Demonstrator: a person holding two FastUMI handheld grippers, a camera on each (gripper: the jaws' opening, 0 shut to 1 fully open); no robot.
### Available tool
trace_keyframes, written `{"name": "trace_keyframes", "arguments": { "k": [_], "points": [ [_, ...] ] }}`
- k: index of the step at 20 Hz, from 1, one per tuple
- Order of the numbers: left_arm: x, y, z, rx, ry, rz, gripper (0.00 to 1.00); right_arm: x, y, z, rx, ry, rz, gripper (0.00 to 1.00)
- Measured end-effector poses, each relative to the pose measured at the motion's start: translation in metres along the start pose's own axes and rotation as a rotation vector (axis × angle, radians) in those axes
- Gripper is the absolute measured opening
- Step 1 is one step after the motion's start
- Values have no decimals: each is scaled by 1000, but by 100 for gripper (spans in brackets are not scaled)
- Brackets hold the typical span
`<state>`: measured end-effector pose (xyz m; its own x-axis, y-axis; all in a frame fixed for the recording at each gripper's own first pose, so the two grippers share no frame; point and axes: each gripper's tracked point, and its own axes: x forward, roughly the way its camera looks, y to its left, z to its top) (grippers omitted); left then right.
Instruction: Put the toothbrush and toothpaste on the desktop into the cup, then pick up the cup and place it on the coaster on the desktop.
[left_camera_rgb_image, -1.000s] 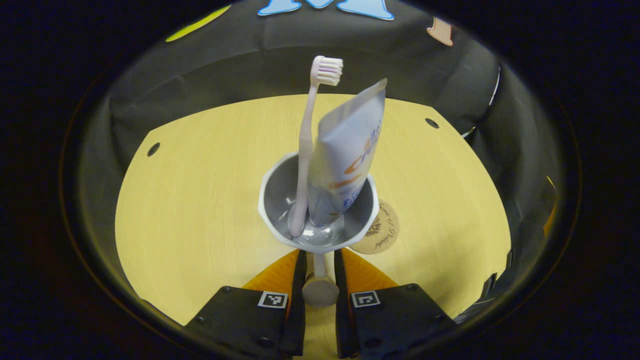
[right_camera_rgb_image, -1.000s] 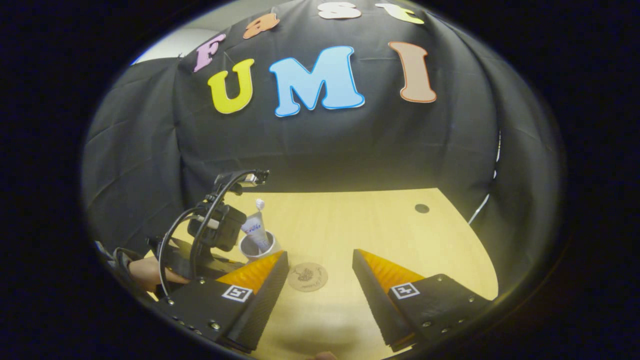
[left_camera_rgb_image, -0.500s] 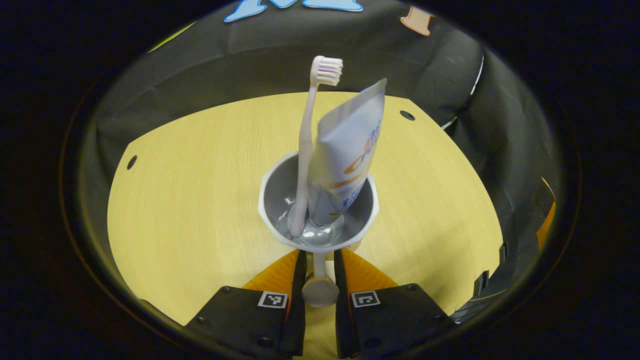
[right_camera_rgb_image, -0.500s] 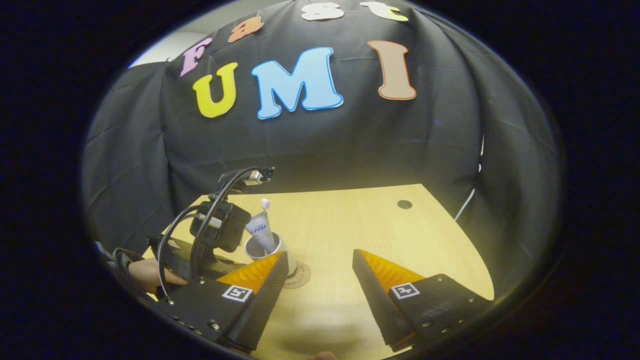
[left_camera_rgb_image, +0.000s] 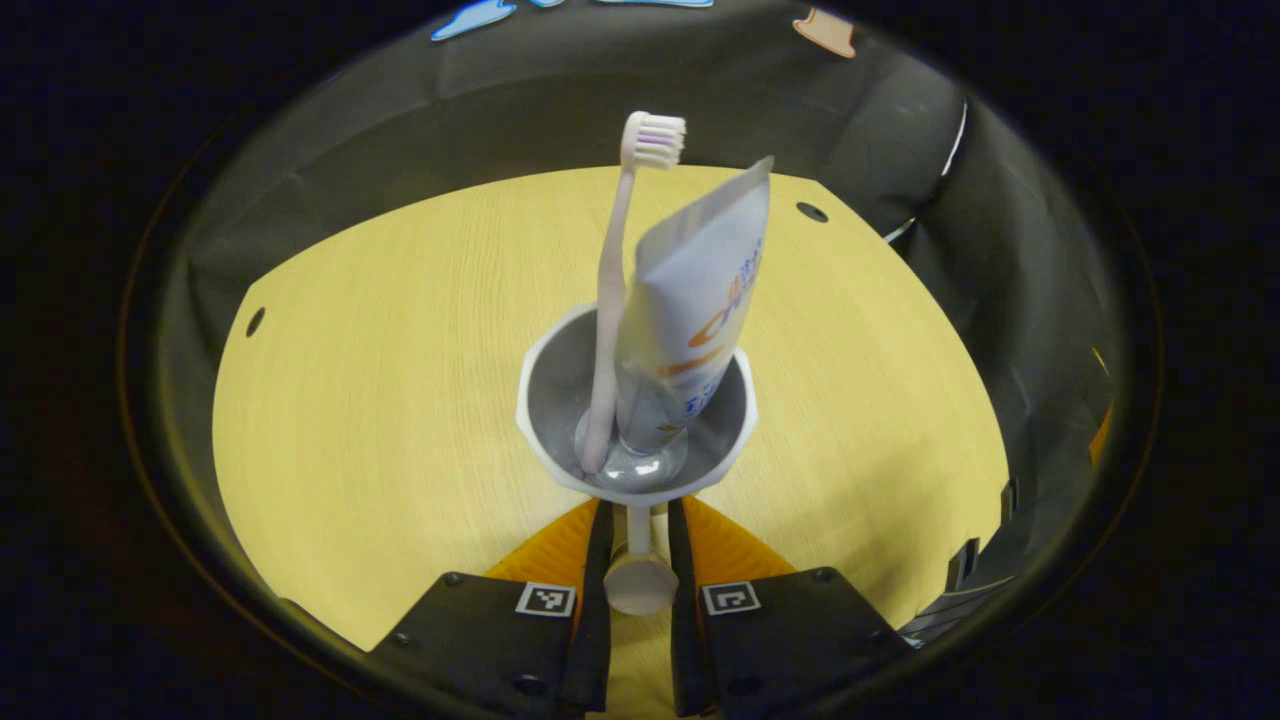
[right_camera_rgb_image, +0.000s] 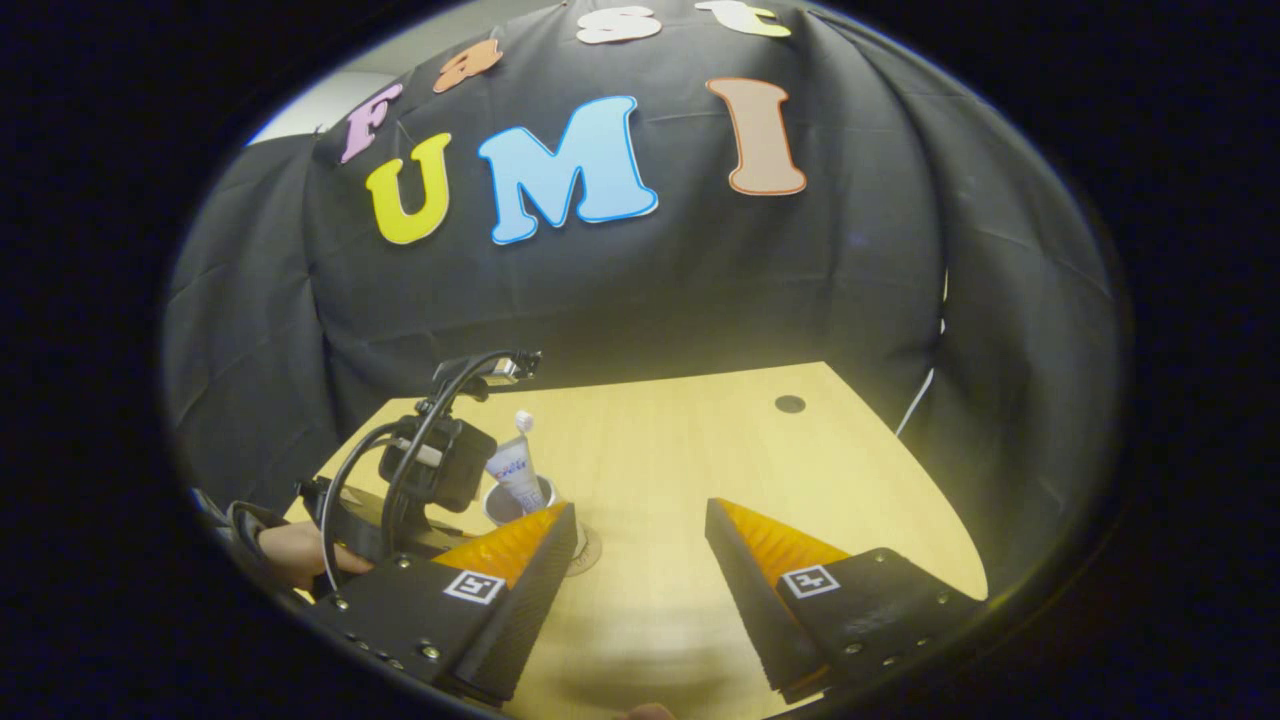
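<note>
A pale yellow wood-grain desk (left_camera_rgb_image: 400, 380) with a curved far edge and small dark round holes (right_camera_rgb_image: 789, 404) near its corners stands inside black cloth walls (right_camera_rgb_image: 650, 290), with a white cable (right_camera_rgb_image: 915, 405) hanging at the right.

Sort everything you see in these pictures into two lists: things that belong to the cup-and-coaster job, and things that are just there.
Belong to the job:
pale pink toothbrush
silvery toothpaste tube
grey handled plastic cup
round cork coaster
left gripper
right gripper

Just there:
light wooden desktop
dark holes in the desktop
white cable
</note>
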<state>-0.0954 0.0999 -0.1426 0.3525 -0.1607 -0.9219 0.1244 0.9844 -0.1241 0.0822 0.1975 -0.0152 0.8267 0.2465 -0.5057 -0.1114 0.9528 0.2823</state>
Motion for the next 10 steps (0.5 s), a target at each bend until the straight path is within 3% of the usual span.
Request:
{"name": "trace_keyframes", "arguments": {
  "k": [2, 3, 4, 5, 6, 10],
  "points": [
    [-21, 8, 0, -2, 10, 2, 32, 0, -2, 0, -1, -1, 2, 86],
    [-21, 12, -2, 4, 10, 5, 32, 0, -2, 0, -1, -1, 4, 86],
    [11, -15, -12, 11, 13, 10, 32, 0, -2, 0, 1, -1, 5, 86],
    [18, -6, 6, 19, 17, 14, 32, 0, -2, 2, 2, -2, 7, 86],
    [-1, -1, -3, 23, 19, 17, 32, -1, -2, 1, 3, -3, 9, 86],
    [-3, -4, -8, 43, 32, 30, 34, -4, -4, 4, 0, -13, 12, 86]
  ]
}}
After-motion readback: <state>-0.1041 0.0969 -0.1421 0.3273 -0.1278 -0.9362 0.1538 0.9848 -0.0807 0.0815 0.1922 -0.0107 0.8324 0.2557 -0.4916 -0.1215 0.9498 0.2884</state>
